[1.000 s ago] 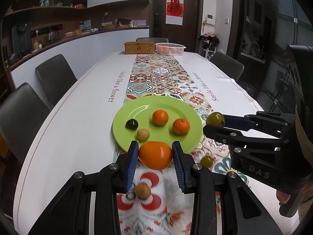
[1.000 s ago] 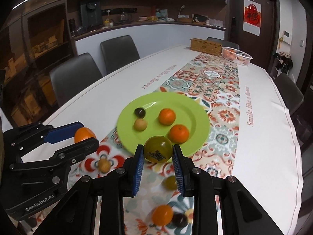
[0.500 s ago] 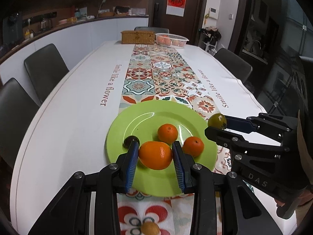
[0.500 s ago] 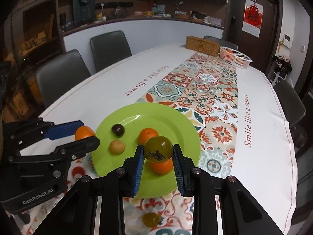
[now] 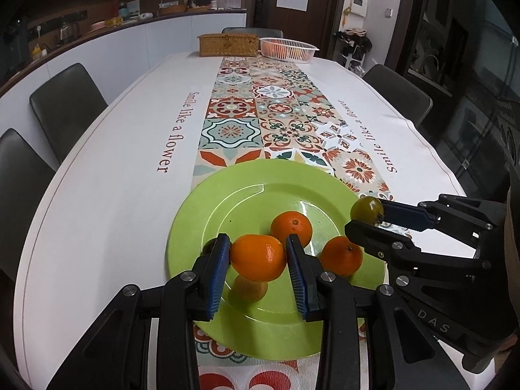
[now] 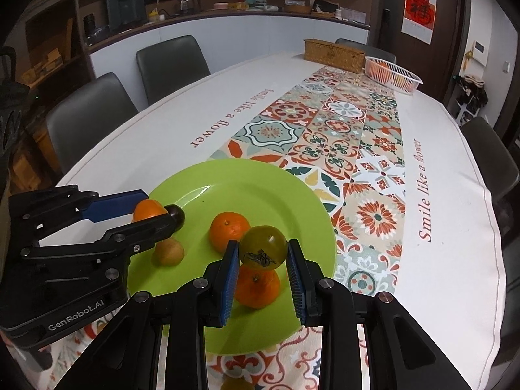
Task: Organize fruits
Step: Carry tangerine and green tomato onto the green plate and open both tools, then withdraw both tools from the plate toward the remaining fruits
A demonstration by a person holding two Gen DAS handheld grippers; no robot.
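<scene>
A green plate (image 5: 253, 191) lies on the patterned table runner; it also shows in the right wrist view (image 6: 247, 182). My left gripper (image 5: 258, 256) is shut on an orange (image 5: 258, 256) and holds it over the plate's near left part. My right gripper (image 6: 263, 253) is shut on a green tomato (image 6: 263, 248) over the plate's near right part. On the plate lie two small oranges (image 5: 291, 227) (image 5: 341, 255), a dark plum (image 6: 177, 216) and a small tan fruit (image 6: 169, 252).
A wicker box (image 5: 227, 45) and a white basket (image 5: 287, 48) with fruit stand at the table's far end. Grey chairs (image 5: 65, 107) line both sides. A small fruit (image 6: 235, 383) lies on the runner below the plate's near edge.
Both grippers have moved forward with their fruits, from the runner in front of the plate to over the plate. The loose fruits on the runner have dropped out of view.
</scene>
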